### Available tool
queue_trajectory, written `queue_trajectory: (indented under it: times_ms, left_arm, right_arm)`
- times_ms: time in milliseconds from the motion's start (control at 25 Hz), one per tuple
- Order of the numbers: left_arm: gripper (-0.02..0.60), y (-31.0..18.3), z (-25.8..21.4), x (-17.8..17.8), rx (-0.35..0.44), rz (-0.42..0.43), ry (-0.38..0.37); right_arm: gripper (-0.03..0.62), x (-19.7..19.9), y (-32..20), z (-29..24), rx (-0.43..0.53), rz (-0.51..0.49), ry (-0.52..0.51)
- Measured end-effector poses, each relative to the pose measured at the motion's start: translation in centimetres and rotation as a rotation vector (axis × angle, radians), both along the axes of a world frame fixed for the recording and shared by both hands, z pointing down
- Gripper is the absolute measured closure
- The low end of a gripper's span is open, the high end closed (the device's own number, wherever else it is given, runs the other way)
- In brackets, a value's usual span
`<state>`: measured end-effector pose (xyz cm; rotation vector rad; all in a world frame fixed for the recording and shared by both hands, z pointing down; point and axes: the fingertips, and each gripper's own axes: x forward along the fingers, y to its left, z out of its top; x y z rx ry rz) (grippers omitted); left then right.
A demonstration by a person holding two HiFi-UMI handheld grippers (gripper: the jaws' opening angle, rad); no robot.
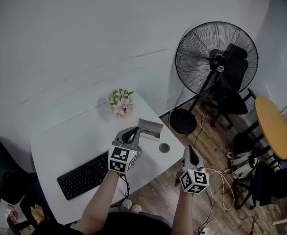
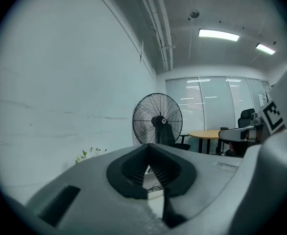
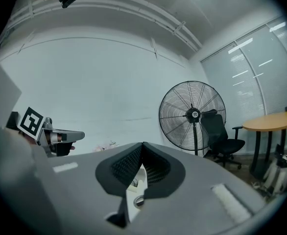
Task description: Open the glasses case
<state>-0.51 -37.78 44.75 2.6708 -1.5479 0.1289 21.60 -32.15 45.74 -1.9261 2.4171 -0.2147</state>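
Note:
The glasses case (image 1: 150, 128), a small grey box, lies near the far right corner of the white desk (image 1: 70, 146). Its lid seems raised, but it is too small to tell for sure. My left gripper (image 1: 133, 130) hovers just left of the case, pointing at it, jaws shut and empty. In the left gripper view the fingertips (image 2: 150, 147) meet, and a pale part of the case (image 2: 153, 186) shows below them. My right gripper (image 1: 188, 150) hangs off the desk's right edge over the floor. Its jaws (image 3: 142, 145) are shut on nothing.
A tape roll (image 1: 164, 148) lies by the desk's right edge, also seen as the tape roll (image 3: 139, 200) under the right jaws. A flower bunch (image 1: 121, 102) and a black keyboard (image 1: 83, 176) sit on the desk. A big floor fan (image 1: 216, 58), chairs and a round wooden table (image 1: 273, 126) stand to the right.

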Motion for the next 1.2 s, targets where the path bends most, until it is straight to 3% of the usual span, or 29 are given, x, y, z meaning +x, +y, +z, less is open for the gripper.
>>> queue_trajectory:
  times_ms: [1200]
  left_arm:
    - [0.574, 2.2, 0.5, -0.3, -0.02, 0.03, -0.025]
  right_arm:
    - [0.583, -1.8, 0.7, 0.0, -0.001, -0.05, 0.004]
